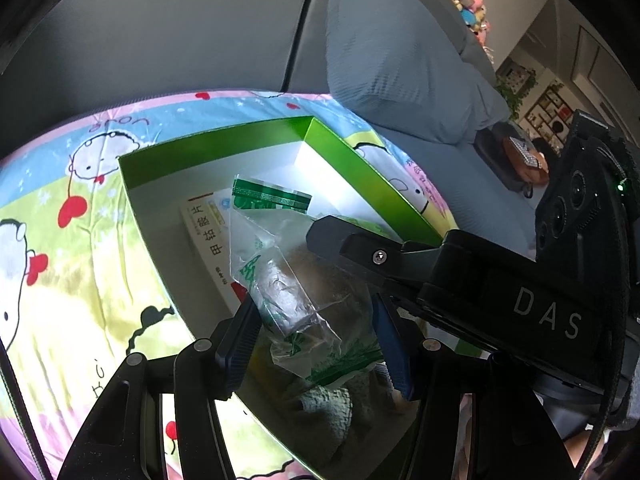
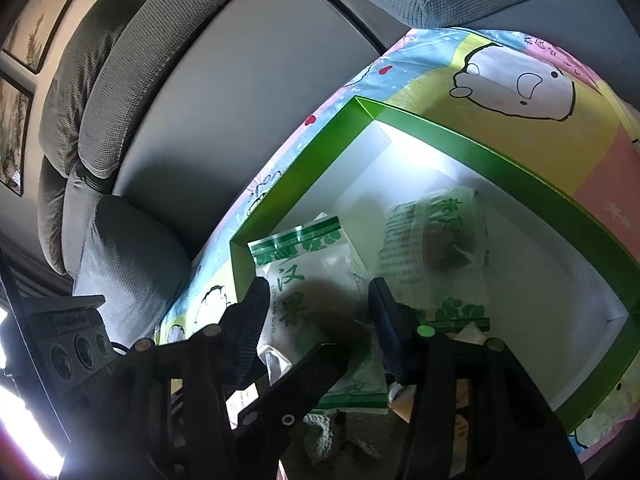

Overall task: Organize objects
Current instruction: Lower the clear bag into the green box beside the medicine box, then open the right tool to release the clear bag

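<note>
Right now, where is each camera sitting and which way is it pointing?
Left wrist: on the left gripper, looking down into the green box; its own fingers and the right gripper show.
Right wrist: on the right gripper, facing the same box; own fingers show.
Shared: box, clear green-printed packet, cartoon sheet, grey sofa.

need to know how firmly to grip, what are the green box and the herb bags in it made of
Green box: looks like thin cardboard, glossy green walls with sharp folded corners, matte white floor. Herb bags: clear crinkly plastic film with green print; glints and creases show. Likely soft, easily crushed.
</note>
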Available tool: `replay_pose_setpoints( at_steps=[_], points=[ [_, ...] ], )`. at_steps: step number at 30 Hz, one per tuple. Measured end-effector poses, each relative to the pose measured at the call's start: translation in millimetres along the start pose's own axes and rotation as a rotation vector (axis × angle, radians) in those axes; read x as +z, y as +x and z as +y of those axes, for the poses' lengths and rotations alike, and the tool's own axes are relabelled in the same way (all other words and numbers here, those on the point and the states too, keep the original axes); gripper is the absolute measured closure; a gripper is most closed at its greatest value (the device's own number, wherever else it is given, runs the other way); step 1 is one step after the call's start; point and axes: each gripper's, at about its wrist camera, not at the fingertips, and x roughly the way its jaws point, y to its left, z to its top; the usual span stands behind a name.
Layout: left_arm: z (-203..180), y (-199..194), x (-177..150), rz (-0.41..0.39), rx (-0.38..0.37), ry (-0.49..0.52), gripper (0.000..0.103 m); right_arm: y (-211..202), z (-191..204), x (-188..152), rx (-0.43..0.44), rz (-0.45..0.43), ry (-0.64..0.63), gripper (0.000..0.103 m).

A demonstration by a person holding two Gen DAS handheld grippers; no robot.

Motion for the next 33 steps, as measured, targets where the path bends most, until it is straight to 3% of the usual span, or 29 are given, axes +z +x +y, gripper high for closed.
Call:
replay_pose_setpoints(
  at_steps=[5,19,27,30,33],
  points=[
    [3,-1,1,0.013,-0.009,-0.033,0.045,0,-1,1,-0.002,-0.006,0.007,0.060],
    [-1,-20,0,0.004,0.046,0.001,0.045,-7,-3,1,-0.037,-0.044,0.020,0.084],
    [-5,-33,-2,-0.022,0.110,0.042,0.045,-20,6,-1,-0.113,-0.090,-0.016,0.082],
    [-5,-43,-4,-0.051,0.130,0.054,0.031,-26,10,-3,-0.134,-0.104,-0.032,0.082],
    [-6,-54,-5,-0.090,0.169,0.068,0.030,-32,12,-5,-0.154,-0.126,-0.043,0.081]
  ],
)
